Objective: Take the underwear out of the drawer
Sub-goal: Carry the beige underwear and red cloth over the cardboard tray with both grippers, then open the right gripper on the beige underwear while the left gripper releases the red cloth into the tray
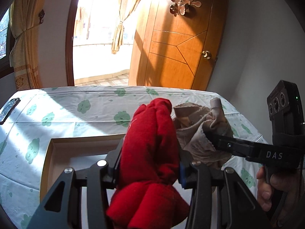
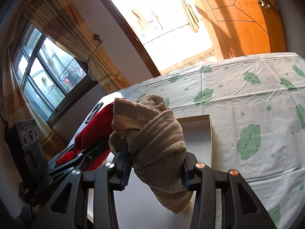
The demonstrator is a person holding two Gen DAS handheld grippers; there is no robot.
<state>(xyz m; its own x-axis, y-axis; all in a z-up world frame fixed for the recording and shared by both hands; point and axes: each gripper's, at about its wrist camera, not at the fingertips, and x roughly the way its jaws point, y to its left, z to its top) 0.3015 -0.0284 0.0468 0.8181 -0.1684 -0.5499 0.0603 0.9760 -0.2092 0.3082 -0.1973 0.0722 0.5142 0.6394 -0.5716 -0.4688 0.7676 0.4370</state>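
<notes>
You have the left tool (image 1: 150, 164) clamped on the red underwear (image 1: 150, 152) and the right tool (image 2: 155, 168) clamped on the beige underwear (image 2: 152, 133), both lifted above the open box (image 1: 57, 152) at frame bottom, ready to set aside.

The left gripper (image 1: 150, 171) is clamped on a rolled red garment (image 1: 150, 152) wedged between its fingers. The right gripper (image 2: 156, 169) pinches a rolled beige garment (image 2: 158, 143) between its pads. A bare hand (image 1: 266, 187) wraps the right gripper's handle. Both grippers point slightly downward, side by side.
</notes>
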